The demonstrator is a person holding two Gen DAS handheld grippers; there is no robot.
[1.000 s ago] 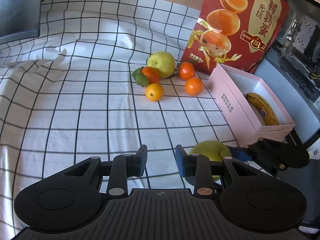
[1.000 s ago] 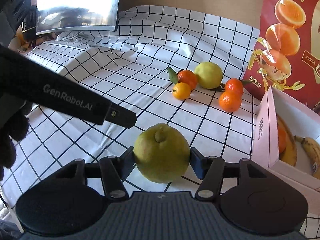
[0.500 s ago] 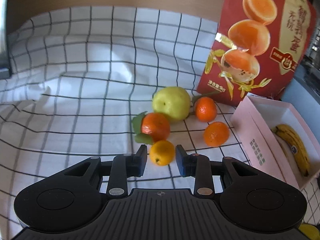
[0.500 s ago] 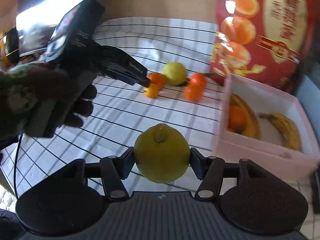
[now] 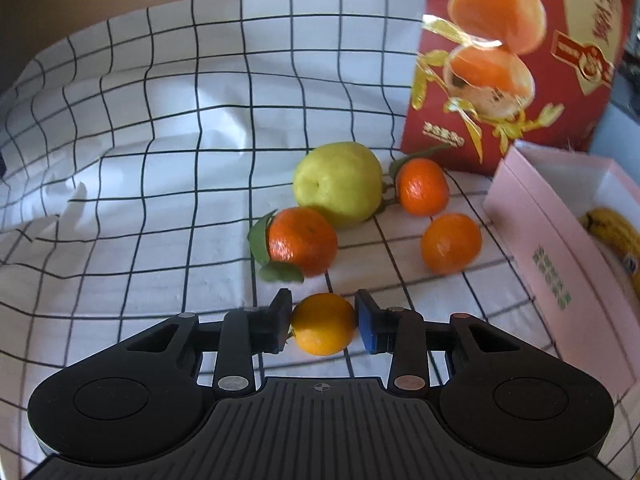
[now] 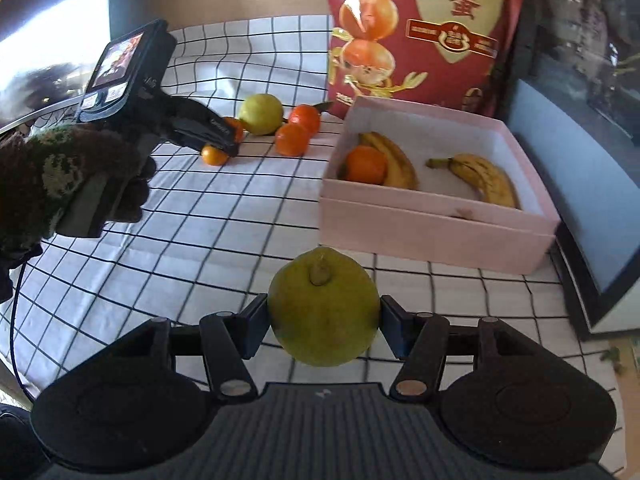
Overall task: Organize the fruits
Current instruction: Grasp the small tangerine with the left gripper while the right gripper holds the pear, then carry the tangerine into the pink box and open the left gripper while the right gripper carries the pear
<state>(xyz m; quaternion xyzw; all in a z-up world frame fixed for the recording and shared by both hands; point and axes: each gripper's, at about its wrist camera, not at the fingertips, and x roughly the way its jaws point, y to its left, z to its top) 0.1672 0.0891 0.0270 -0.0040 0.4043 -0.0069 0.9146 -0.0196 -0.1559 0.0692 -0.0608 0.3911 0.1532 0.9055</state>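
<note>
1. Your left gripper (image 5: 323,326) has closed in on the fruit cluster since a second ago, and your right gripper (image 6: 323,326) has carried its pear (image 6: 323,307) up off the cloth, toward the pink box (image 6: 436,216).
2. You work over a white tablecloth with a black grid (image 5: 160,184), rumpled to the left of your left fingers; a tan wall runs behind it.
3. A red snack bag (image 5: 516,60) stands upright beyond and right of your left fingers, touching the box's far corner.
4. Ahead and right of your right fingers, the box holds two bananas (image 6: 480,178) and an orange (image 6: 366,164).
5. Your right fingers are spread wide, clamped on the pear's sides.
6. Your left fingers sit narrowly apart, touching both sides of a small yellow-orange citrus (image 5: 323,324).
7. Just beyond it lie a leafy mandarin (image 5: 302,240), a second pear (image 5: 338,182) and two more mandarins (image 5: 450,243).
</note>
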